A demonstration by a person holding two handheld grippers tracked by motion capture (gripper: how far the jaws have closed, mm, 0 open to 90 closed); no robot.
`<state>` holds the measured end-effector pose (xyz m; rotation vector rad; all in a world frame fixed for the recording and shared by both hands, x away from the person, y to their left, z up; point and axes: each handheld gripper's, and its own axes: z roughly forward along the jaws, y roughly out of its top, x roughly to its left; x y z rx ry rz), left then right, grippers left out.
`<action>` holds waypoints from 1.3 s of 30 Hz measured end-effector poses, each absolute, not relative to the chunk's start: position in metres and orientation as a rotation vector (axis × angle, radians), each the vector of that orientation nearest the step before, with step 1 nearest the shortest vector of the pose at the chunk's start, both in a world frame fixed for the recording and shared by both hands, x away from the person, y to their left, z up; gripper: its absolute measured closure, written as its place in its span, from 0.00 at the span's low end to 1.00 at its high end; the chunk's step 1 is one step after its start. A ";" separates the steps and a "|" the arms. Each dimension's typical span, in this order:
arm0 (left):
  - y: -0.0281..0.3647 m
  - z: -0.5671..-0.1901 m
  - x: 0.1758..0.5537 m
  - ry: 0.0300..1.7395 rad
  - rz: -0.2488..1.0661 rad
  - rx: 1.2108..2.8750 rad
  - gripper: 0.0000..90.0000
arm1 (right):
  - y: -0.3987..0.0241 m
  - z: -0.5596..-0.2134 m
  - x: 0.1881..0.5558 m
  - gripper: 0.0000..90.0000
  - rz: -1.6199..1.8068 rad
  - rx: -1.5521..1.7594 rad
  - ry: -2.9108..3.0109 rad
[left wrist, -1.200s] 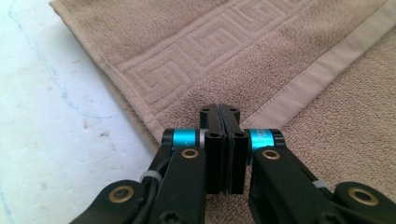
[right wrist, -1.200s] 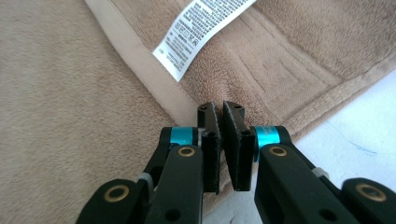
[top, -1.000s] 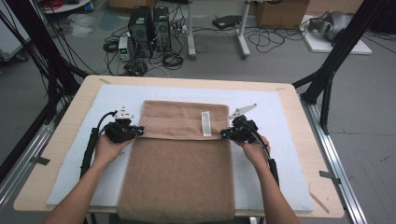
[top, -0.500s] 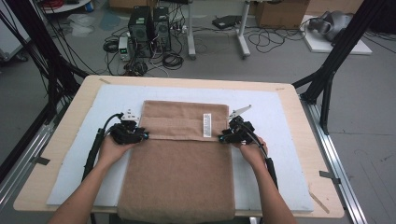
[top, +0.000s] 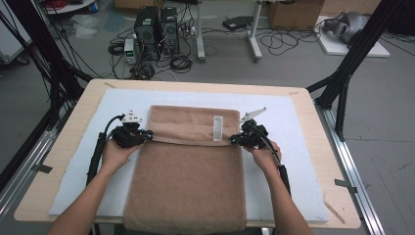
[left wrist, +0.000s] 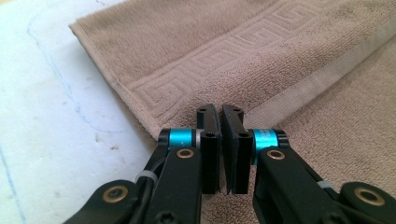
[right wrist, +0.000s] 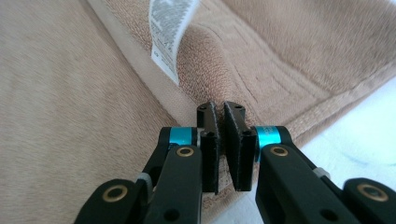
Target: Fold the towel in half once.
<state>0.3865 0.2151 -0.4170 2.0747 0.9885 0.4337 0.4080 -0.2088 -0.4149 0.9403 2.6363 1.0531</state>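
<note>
Room, high view: grey floor behind the table strewn with black cables, computer towers [top: 155, 25] and a cardboard box [top: 293, 12].
Surface, high view: pale wooden table [top: 66, 147] covered with a white mat [top: 288, 127].
Towel, high view: tan terry-cloth towel [top: 188, 181] lies flat in the middle of the mat, its far end folded back toward the person into a band, its near end reaching the table's near edge.
Label, high view: small white care label [top: 218, 128] lies on the folded band, near its right end.
Left gripper, high view: black two-jaw left gripper [top: 147, 134] sits at the left end of the fold, held in the person's left hand [top: 116, 152].
Right gripper, high view: black two-jaw right gripper [top: 234, 140] sits at the right end of the fold, held in the right hand [top: 264, 155].
Left gripper view: jaws have just been closing and now stand nearly together over the hem of the fold; whether cloth is pinched between them I cannot tell.
Right gripper view: jaws have just been closing and stand close together, with the towel's folded edge rising between the pads; the care label hangs just beyond the tips.
</note>
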 end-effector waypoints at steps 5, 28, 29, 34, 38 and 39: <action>0.220 -0.408 0.380 0.976 0.436 2.042 0.95 | -0.210 -0.400 0.405 0.94 1.091 0.901 2.637; 0.235 -0.399 0.267 0.795 0.432 2.070 0.95 | -0.219 -0.382 0.303 0.93 1.244 0.630 2.718; 0.234 -0.399 0.258 0.784 0.446 2.072 0.95 | -0.219 -0.380 0.297 0.93 1.253 0.604 2.717; 0.236 -0.394 0.225 0.742 0.462 2.075 0.95 | -0.219 -0.374 0.268 0.93 1.251 0.530 2.733; 0.238 -0.394 0.196 0.716 0.424 2.064 0.95 | -0.219 -0.373 0.249 0.93 1.244 0.473 2.764; 0.237 -0.395 0.191 0.705 0.420 2.075 0.94 | -0.219 -0.374 0.244 0.91 1.244 0.458 2.771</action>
